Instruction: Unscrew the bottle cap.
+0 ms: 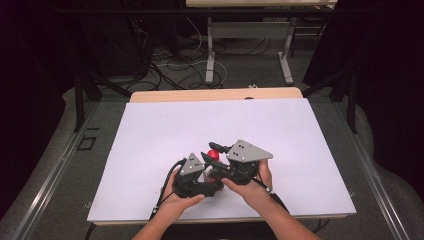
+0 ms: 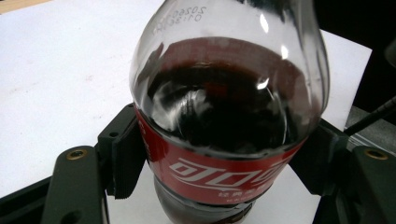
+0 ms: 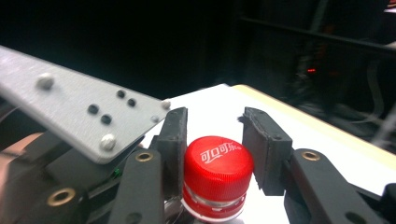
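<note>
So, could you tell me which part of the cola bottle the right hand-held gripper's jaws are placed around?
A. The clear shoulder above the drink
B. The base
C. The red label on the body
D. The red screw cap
D: in the right gripper view the right hand-held gripper has its two black jaws on either side of the red screw cap of the cola bottle, while the left hand-held gripper clamps the labelled body.

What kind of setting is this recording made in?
Likely a lab or recording workshop: a table under a white sheet, dark curtains around it, and loose cables on the floor beyond.
</note>
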